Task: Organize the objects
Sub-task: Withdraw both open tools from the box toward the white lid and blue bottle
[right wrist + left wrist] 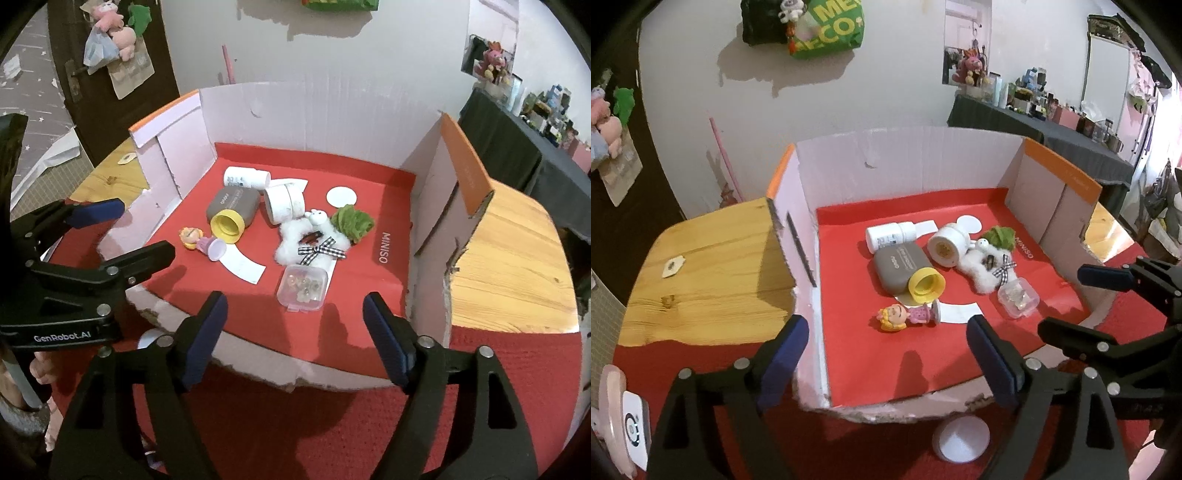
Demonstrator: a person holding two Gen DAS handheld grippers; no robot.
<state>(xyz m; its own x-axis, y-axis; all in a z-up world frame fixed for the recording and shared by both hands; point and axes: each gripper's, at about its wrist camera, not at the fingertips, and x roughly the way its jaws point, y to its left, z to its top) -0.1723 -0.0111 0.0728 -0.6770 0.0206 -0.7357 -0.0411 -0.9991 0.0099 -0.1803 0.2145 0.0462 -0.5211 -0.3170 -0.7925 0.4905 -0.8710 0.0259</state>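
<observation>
A low cardboard box [912, 166] [306, 110] with a red floor holds the objects. Inside lie a doll figure [908, 315] [201, 240], a grey pouch [899, 267] [232, 203], a yellow cap [926, 288] [227, 225], a white bottle [890, 236] [245, 177], a white jar [947, 245] [284, 201], a fluffy white toy with a checked bow [982, 267] [314, 243], a green scrunchie [999, 236] [352, 221] and a clear plastic case [1019, 297] [303, 288]. My left gripper [888, 354] [122, 229] is open and empty at the box's front left. My right gripper [293, 334] [1067, 299] is open and empty before the case.
The box stands on a wooden table [701, 258] [509, 258] with a red cloth [332, 424] at the front. A white round lid [962, 437] lies on the cloth before the box. White paper labels [958, 312] [341, 195] lie on the box floor.
</observation>
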